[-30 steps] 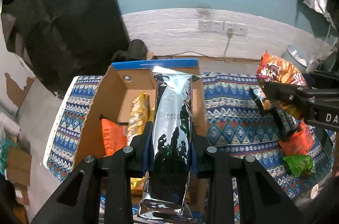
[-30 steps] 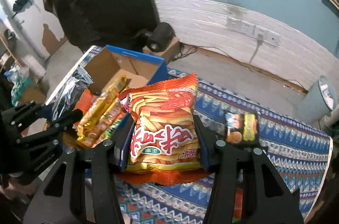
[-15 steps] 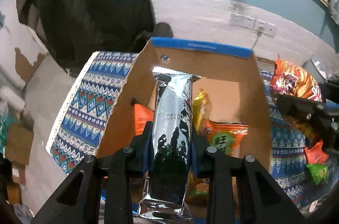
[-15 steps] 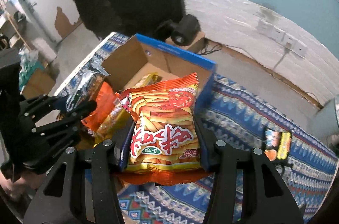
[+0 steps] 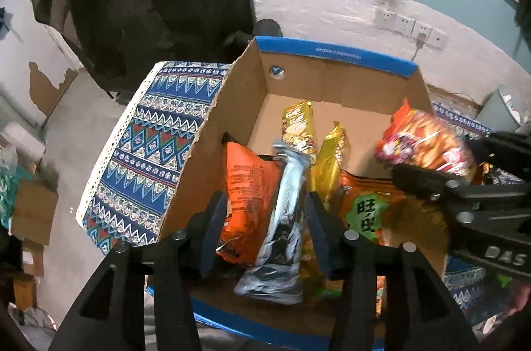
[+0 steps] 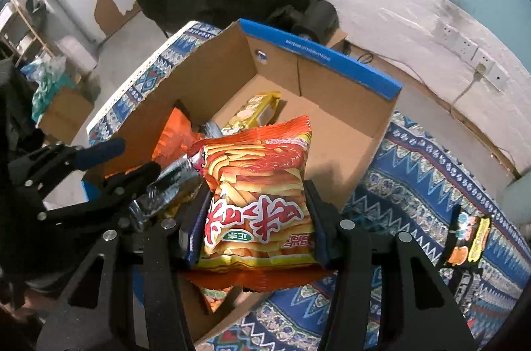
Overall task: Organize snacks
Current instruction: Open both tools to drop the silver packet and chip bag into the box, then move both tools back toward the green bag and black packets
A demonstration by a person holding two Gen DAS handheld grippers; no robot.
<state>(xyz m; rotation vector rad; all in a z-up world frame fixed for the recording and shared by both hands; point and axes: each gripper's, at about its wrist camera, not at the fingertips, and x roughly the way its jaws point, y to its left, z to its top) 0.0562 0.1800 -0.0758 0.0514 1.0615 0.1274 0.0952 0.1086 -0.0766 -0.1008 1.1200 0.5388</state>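
An open cardboard box with a blue rim (image 5: 335,53) (image 6: 318,55) stands on a patterned cloth. My left gripper (image 5: 262,215) is open over the box's near left part; a silver snack pack (image 5: 285,218) hangs loose between its fingers, dropping among an orange bag (image 5: 252,195), gold packs (image 5: 297,122) and an orange-green bag (image 5: 368,208). My right gripper (image 6: 257,218) is shut on an orange-red chips bag (image 6: 259,181) and holds it over the box's near right side; it also shows in the left wrist view (image 5: 421,145).
A small black-and-orange snack pack (image 6: 468,234) lies on the cloth (image 6: 431,171) right of the box. The cloth's white-edged border (image 5: 132,131) runs left of the box. Cardboard boxes (image 5: 33,211) sit on the floor at left. A white wall with sockets (image 5: 408,25) is behind.
My left gripper moved down into the box and opened, letting go of the silver pack. My right gripper carried the chips bag left, over the box.
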